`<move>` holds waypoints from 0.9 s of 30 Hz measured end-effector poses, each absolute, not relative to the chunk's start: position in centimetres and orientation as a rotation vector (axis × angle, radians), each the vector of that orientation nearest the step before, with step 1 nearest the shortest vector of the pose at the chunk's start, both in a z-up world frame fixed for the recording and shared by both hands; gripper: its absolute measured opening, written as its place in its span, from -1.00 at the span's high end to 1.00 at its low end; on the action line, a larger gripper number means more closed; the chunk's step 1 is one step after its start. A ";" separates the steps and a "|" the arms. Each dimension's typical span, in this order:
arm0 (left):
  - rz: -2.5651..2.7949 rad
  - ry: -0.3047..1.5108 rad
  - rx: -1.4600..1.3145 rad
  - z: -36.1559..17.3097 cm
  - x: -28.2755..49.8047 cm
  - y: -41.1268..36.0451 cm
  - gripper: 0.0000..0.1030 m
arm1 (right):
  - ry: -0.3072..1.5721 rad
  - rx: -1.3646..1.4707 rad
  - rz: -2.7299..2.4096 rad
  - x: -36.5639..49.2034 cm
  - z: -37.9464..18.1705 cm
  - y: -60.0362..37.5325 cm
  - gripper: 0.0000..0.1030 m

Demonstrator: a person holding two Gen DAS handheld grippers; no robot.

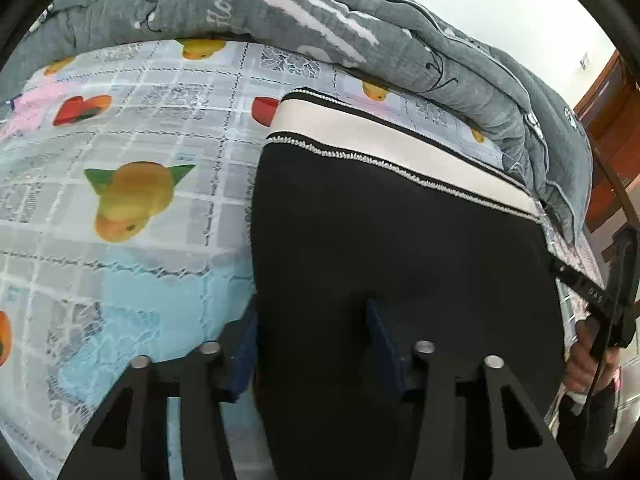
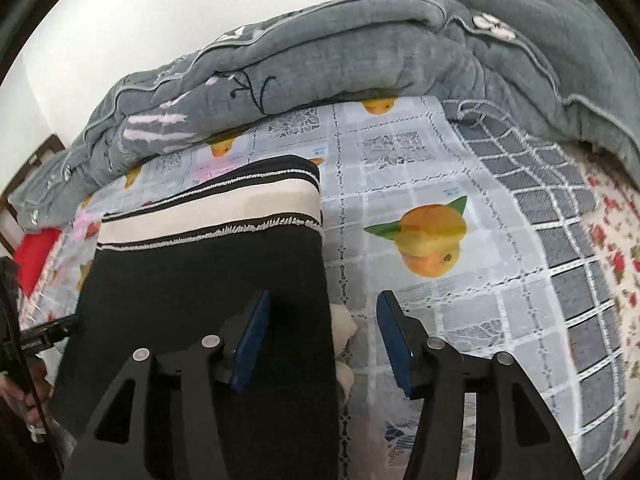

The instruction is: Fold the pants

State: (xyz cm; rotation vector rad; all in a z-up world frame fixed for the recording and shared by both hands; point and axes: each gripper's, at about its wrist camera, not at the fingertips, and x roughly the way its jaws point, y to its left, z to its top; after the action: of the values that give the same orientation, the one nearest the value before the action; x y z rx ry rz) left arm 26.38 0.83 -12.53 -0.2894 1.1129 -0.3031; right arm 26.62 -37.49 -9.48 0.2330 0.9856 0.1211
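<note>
Across the bed (image 1: 132,264), on its fruit-print cover, black pants (image 1: 400,248) lying flat, cream and black waistband (image 1: 392,140) at the far end toward the heaped grey quilt (image 1: 320,4). Left gripper (image 1: 310,344) angled down over the left edge of the dark cloth, jaws apart, one blue pad out over the bedcover and the other over the fabric, edge running between them; no clear sign of the pads pressing, so not counted as a grip. Right gripper (image 2: 320,340) likewise apart, straddling the right edge of the pants (image 2: 208,280), left pad over black cloth, right pad over the bedcover, a pale bit of fabric (image 2: 346,332) peeking out beneath the edge. By the look of it, step in hand: taking both side edges at matching points before carrying a fold. To do it well: lower each gripper until the lower pad slides under every layer at the edge, the pale underlayer included, then close fully before lifting. Keep both pinches at the same distance from the waistband (image 2: 208,204), or the fold will come out skewed. Lift together and level, no tugging sideways. Likely trouble: catching the loose bedcover along with the cloth, or pinching only the top layer and leaving the underside behind.
</note>
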 end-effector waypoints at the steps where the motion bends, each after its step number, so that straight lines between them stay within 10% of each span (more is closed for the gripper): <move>1: -0.303 1.103 -0.290 -12.5 26.4 0.8 0.39 | 0.987 0.249 0.150 26.7 -9.5 -37.3 0.46; 5: -0.319 1.053 -0.295 -11.7 25.9 1.3 0.69 | 0.982 0.188 0.181 26.6 -8.8 -35.8 0.74; 16: -0.199 1.031 -0.331 -10.8 27.0 9.1 0.73 | 0.980 0.245 0.293 28.7 -8.7 -29.8 0.78; 27: -0.016 0.984 -0.064 -9.6 25.8 9.7 -0.11 | 0.896 -0.029 0.198 30.8 -5.5 -25.5 0.57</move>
State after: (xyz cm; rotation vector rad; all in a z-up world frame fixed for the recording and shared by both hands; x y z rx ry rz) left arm 25.77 9.73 -9.57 -0.0638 0.9836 -0.0163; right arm 30.84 -25.49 -5.48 -0.0288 0.8959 0.1978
